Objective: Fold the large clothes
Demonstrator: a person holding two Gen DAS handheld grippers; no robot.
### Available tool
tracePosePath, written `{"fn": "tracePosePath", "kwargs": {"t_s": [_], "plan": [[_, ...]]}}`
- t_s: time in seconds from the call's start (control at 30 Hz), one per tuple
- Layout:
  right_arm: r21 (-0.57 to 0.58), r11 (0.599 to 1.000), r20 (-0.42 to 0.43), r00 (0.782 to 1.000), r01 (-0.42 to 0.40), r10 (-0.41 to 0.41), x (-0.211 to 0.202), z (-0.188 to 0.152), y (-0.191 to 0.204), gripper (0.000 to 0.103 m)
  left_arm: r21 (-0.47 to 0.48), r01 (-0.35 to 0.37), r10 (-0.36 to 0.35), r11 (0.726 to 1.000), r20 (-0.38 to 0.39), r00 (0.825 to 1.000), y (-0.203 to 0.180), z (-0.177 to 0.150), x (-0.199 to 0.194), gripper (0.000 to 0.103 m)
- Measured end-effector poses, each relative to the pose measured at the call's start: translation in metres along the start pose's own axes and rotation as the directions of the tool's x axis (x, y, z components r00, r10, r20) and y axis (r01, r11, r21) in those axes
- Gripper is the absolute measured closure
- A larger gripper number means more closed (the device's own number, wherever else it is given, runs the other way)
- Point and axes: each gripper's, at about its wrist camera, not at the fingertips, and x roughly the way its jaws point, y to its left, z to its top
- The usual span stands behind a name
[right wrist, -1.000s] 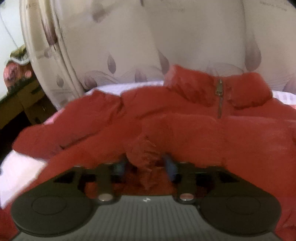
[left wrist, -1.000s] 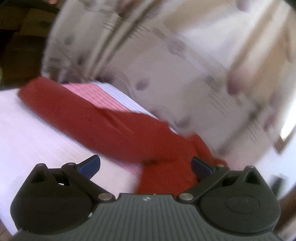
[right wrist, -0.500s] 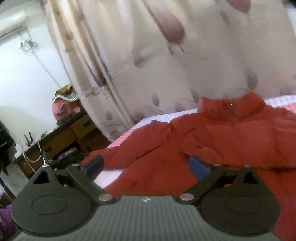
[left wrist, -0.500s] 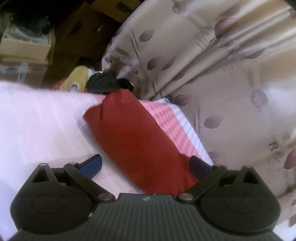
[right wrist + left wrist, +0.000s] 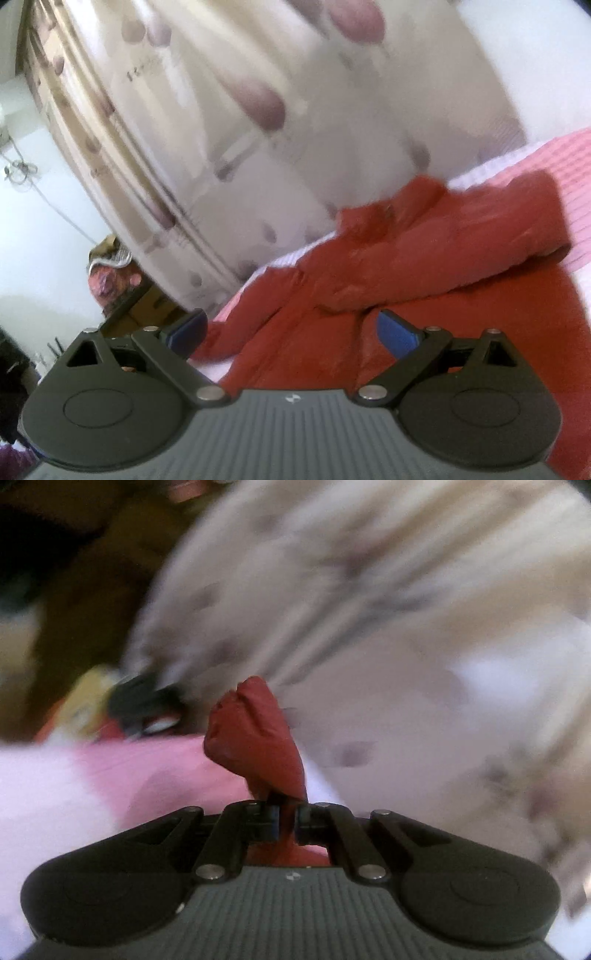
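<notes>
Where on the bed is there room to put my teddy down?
The bare white and pink sheet to the left of the red sleeve, which the left gripper pinches, looks free. There is also a pink striped strip past the red jacket, by the curtain. The middle is crowded by the jacket, under the open right gripper.

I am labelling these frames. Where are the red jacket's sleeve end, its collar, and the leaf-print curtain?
sleeve end (image 5: 255, 738): left wrist view, bunched cuff.
collar (image 5: 388, 218): right wrist view, raised neck by the zip.
curtain (image 5: 221, 110): right wrist view, middle folds.
</notes>
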Motion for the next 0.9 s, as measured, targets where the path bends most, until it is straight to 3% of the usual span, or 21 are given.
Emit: {"fn": "tracePosePath", "kwargs": {"t_s": [0.13, 0.23, 0.33, 0.5, 0.67, 0.77, 0.8, 0.83, 0.9], "plan": [[0.039, 0.999, 0.067, 0.997, 0.024, -0.027, -0.020, 0.010, -0.017, 0.004, 0.177, 0.173, -0.178, 0.969, 0.012, 0.984, -0.107, -0.012, -0.021, 0.097], [0.064, 0.998, 0.093, 0.995, 0.026, -0.032, -0.029, 0.013, -0.028, 0.003, 0.230, 0.300, -0.293, 0.926, -0.063, 0.954, -0.174, -0.036, -0.026, 0.097], [0.082, 0.996, 0.111, 0.992, 0.044, -0.053, -0.038, 0.013, -0.041, 0.003, 0.277, 0.385, -0.352, 0.880, -0.162, 0.922, -0.228, -0.074, -0.021, 0.097], [0.121, 0.991, 0.129, 0.989, 0.060, -0.076, -0.047, 0.012, -0.062, 0.003, 0.395, 0.467, -0.350, 0.791, -0.333, 0.876, -0.286, -0.159, 0.000, 0.097], [0.141, 0.988, 0.122, 0.989, 0.069, -0.086, -0.047, 0.014, -0.080, 0.003, 0.471, 0.530, -0.284, 0.705, -0.498, 0.820, -0.304, -0.235, 0.031, 0.093], [0.126, 0.989, 0.108, 0.990, 0.078, -0.092, -0.039, 0.018, -0.084, 0.003, 0.497, 0.572, -0.256, 0.653, -0.566, 0.784, -0.301, -0.266, 0.044, 0.061], [0.114, 0.990, 0.100, 0.990, 0.083, -0.094, -0.034, 0.021, -0.083, 0.003, 0.500, 0.580, -0.246, 0.643, -0.582, 0.775, -0.300, -0.272, 0.046, 0.038], [0.096, 0.991, 0.090, 0.991, 0.091, -0.100, -0.029, 0.024, -0.082, 0.003, 0.503, 0.577, -0.243, 0.643, -0.581, 0.777, -0.298, -0.275, 0.046, 0.022], [0.030, 0.994, 0.090, 0.990, 0.107, -0.109, -0.019, 0.033, -0.075, 0.003, 0.501, 0.585, -0.283, 0.638, -0.554, 0.783, -0.282, -0.268, 0.035, 0.013]]}}
